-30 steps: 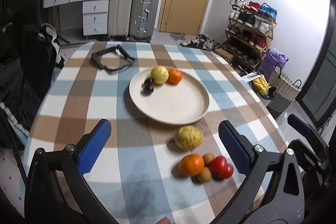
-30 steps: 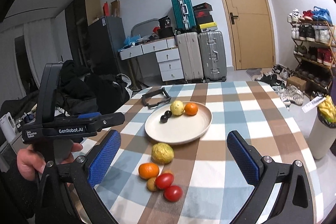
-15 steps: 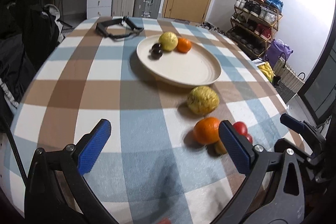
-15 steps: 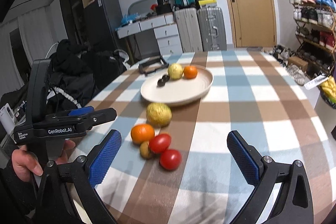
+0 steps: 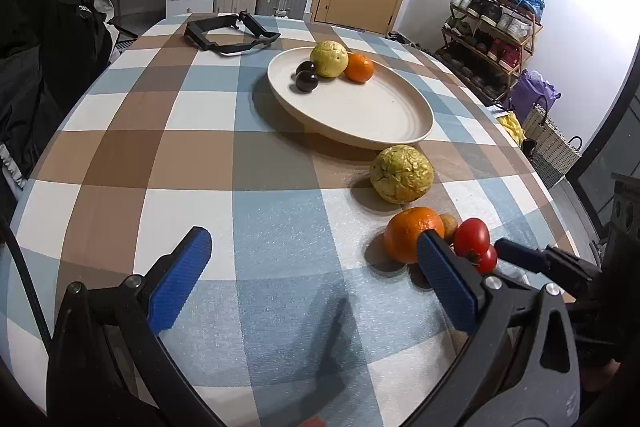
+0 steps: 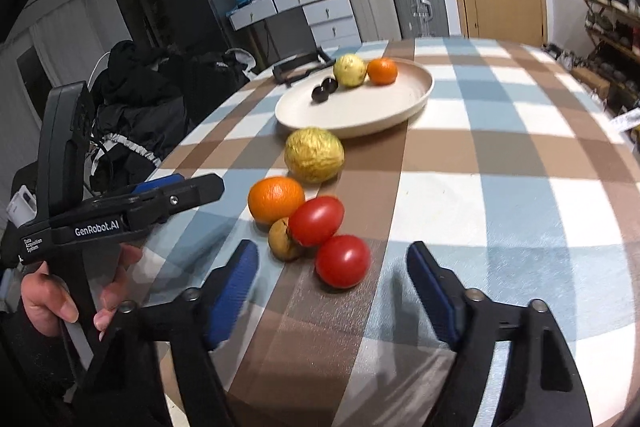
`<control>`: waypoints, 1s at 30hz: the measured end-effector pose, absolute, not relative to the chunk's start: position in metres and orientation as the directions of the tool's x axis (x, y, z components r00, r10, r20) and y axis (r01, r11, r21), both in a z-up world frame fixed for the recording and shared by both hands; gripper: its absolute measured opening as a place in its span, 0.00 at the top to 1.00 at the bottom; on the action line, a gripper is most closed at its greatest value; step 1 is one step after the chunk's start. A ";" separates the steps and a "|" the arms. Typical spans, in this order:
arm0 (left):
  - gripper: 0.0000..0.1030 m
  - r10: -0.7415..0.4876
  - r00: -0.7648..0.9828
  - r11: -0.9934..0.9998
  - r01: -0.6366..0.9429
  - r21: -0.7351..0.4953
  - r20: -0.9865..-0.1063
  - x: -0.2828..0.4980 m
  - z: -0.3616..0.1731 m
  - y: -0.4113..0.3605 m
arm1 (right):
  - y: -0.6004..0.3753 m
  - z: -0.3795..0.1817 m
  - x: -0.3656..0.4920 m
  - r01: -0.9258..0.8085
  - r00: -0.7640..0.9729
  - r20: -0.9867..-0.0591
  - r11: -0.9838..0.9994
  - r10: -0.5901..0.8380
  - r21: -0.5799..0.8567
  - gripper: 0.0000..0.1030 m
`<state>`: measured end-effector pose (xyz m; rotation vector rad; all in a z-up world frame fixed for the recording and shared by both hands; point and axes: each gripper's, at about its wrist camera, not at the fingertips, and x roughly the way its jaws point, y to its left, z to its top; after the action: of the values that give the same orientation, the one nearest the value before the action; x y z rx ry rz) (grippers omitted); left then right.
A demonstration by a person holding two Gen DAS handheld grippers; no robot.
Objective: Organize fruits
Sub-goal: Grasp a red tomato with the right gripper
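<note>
On the checked tablecloth (image 6: 500, 155), near edge, the right gripper (image 6: 332, 291) is lined up behind the nearest tomato (image 6: 342, 260), and its jaws have just been closing in from their widest. They stand partly open, the blue pads either side and short of the fruit, nothing gripped yet. Looks like that tomato is the pick, since it sits outermost in the cluster and is easiest to reach cleanly. Just beyond it lie a second tomato (image 6: 316, 220), a small brown fruit (image 6: 282, 239) and an orange (image 6: 275, 199), bunched and touching, with a wrinkled yellow fruit (image 6: 314, 155) farther on. Beyond that waits the plate (image 6: 384, 115), already carrying an orange, a pale green fruit and two dark ones at its far side. Over to the left, the left gripper (image 5: 316, 283) hangs wide open and empty above bare cloth, probably keeping clear.
</note>
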<state>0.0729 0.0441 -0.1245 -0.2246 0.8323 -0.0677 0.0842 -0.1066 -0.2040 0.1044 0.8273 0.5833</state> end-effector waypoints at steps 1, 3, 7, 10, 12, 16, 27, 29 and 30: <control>0.01 -0.147 0.671 0.974 -0.028 -0.223 -0.726 0.073 -0.125 0.044 | -0.107 -0.206 0.085 -0.448 0.521 -0.667 0.836 0.533 0.317 0.33; 0.01 -0.146 0.669 0.975 -0.027 -0.221 -0.728 0.075 -0.126 0.045 | -0.107 -0.208 0.085 -0.447 0.512 -0.674 0.835 0.533 0.321 0.47; 0.01 -0.151 0.674 0.976 -0.016 -0.219 -0.723 0.075 -0.124 0.044 | -0.107 -0.213 0.085 -0.437 0.503 -0.678 0.834 0.536 0.336 0.54; 0.01 -0.159 0.682 0.977 0.002 -0.215 -0.714 0.074 -0.118 0.042 | -0.107 -0.215 0.087 -0.424 0.504 -0.689 0.844 0.521 0.328 0.68; 0.01 -0.163 0.686 0.978 0.020 -0.206 -0.709 0.073 -0.114 0.038 | -0.109 -0.215 0.089 -0.420 0.498 -0.685 0.839 0.532 0.345 0.69; 0.01 -0.184 0.693 0.982 0.097 -0.163 -0.697 0.071 -0.100 0.022 | -0.114 -0.217 0.088 -0.415 0.491 -0.676 0.830 0.549 0.373 0.70; 0.01 -0.198 0.693 0.944 0.326 0.056 -0.694 0.079 -0.067 -0.047 | -0.118 -0.216 0.081 -0.418 0.517 -0.670 0.840 0.533 0.346 0.71; 0.01 -0.188 0.686 0.946 0.318 0.058 -0.703 0.083 -0.069 -0.047 | -0.123 -0.215 0.081 -0.410 0.522 -0.663 0.840 0.536 0.356 0.71; 0.01 -0.182 0.681 0.949 0.309 0.053 -0.709 0.085 -0.073 -0.045 | -0.126 -0.215 0.080 -0.406 0.525 -0.660 0.839 0.538 0.362 0.71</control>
<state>0.0855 -0.0446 -0.0730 0.1739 0.7740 -0.2774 0.0804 -0.1260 -0.2151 0.1707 0.8470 0.5675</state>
